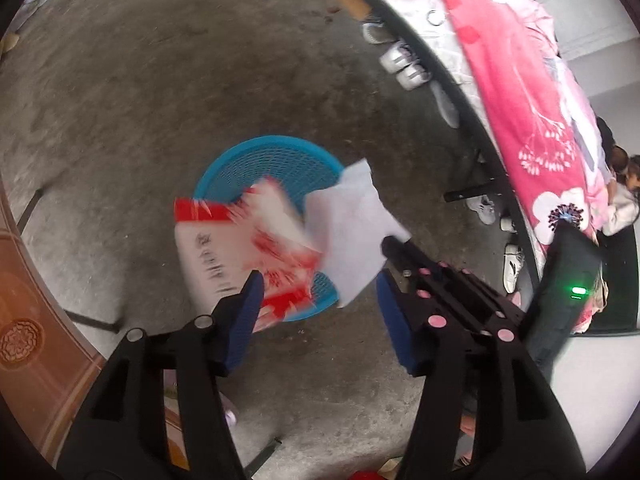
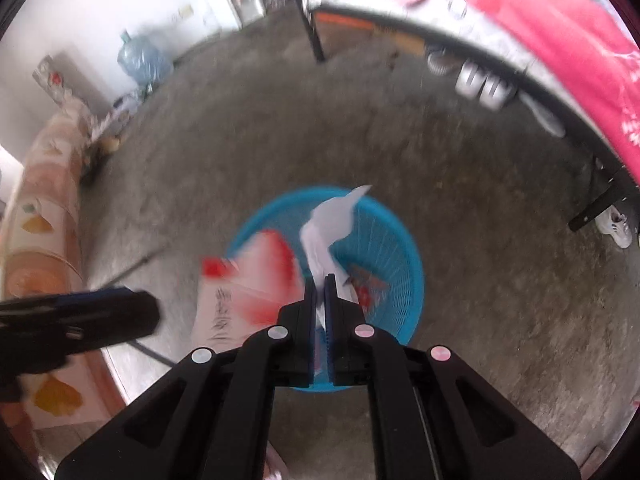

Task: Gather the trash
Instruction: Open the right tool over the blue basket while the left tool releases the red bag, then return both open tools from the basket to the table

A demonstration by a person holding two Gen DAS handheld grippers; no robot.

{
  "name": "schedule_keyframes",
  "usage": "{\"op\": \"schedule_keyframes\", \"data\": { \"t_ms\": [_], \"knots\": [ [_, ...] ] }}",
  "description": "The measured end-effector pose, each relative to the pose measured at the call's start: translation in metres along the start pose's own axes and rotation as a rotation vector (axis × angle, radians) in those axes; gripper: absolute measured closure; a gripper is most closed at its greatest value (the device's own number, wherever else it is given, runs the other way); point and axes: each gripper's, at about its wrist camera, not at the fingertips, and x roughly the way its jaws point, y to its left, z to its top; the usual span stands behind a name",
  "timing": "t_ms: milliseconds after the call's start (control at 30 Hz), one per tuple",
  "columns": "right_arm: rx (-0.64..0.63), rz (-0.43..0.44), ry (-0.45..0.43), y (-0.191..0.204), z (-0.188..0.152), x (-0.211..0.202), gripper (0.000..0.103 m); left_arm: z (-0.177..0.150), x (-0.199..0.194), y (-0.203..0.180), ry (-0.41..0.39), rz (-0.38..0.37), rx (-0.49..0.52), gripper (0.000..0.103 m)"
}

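Observation:
A blue mesh basket (image 1: 256,148) (image 2: 412,280) stands on the concrete floor below both grippers. My left gripper (image 1: 320,280) is open, its blue pads wide apart. A red-and-white printed packet (image 1: 240,248) (image 2: 256,276) shows blurred just ahead of its left finger, over the basket's near-left rim; no pad presses on it. My right gripper (image 2: 320,280) is shut on a white sheet of paper (image 2: 332,220) (image 1: 352,224) that sticks up over the basket. Some red-and-white scraps lie in the basket's bottom.
A bed with a pink flowered quilt (image 1: 520,92) curves along the right, with several shoes (image 1: 404,64) under its black frame. A patterned orange cloth surface (image 2: 44,208) runs down the left. A large water bottle (image 2: 140,60) stands by the far wall.

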Motion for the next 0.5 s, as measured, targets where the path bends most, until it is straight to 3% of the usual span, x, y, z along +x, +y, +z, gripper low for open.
{"op": "schedule_keyframes", "data": {
  "t_ms": [133,200,500],
  "knots": [
    [0.001,-0.009,0.016,0.001,-0.004,0.012,0.076,-0.006,-0.009,0.009,-0.016,0.005,0.0,0.044],
    [0.001,-0.006,0.004,0.002,-0.005,0.01,0.071,-0.008,-0.018,0.01,-0.036,0.014,0.013,0.044],
    [0.001,0.012,-0.033,0.002,-0.005,-0.015,0.063,-0.024,-0.079,0.004,-0.157,0.012,0.057,0.043]
  ]
}}
